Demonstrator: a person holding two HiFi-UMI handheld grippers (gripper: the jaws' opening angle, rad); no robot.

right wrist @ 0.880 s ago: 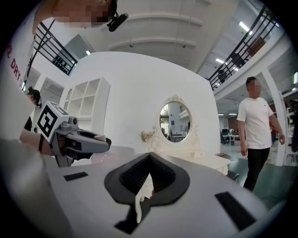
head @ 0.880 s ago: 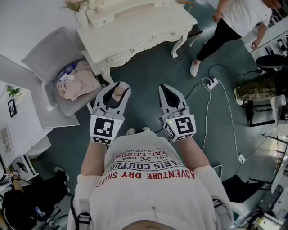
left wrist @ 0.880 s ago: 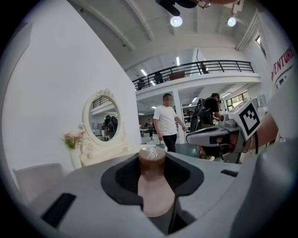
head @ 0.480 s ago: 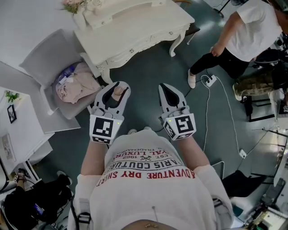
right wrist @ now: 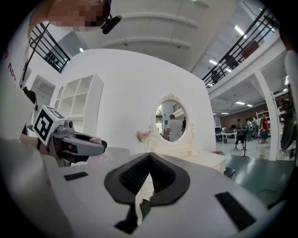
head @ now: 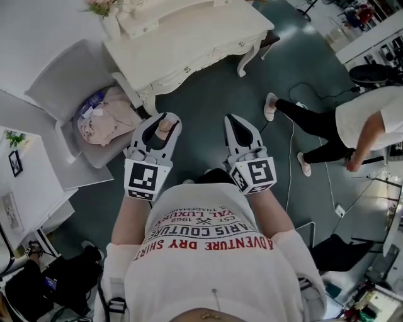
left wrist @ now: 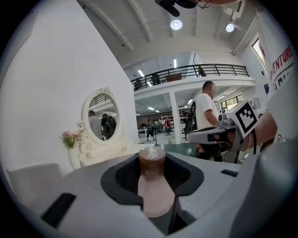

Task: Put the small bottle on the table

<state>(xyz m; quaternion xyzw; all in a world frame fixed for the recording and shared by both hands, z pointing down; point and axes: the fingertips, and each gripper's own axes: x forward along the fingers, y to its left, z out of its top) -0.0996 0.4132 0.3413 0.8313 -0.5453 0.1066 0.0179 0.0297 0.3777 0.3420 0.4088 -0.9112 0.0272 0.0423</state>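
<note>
The small bottle [head: 165, 128], pale pink with a brown cap, is held between the jaws of my left gripper [head: 163, 119], which is shut on it. In the left gripper view the bottle [left wrist: 152, 186] stands upright in the jaw hollow, cap pointing forward. My right gripper [head: 235, 120] is level with the left, its jaws shut with nothing in them; the right gripper view shows the tips of that gripper [right wrist: 150, 156] meeting. Both are held over the floor in front of the white dressing table [head: 189, 39], a short way off from it.
A grey chair [head: 69, 82] with a heap of clothes [head: 107, 118] stands left of the table. An oval mirror [left wrist: 102, 122] and flowers [head: 102, 6] stand on the table's far side. A person [head: 352, 126] walks at right near a floor cable [head: 291, 157]. White furniture [head: 28, 182] is at left.
The person at the right has walked from the upper right down to mid right. Both grippers have stayed almost where they were, the bottle still held.
</note>
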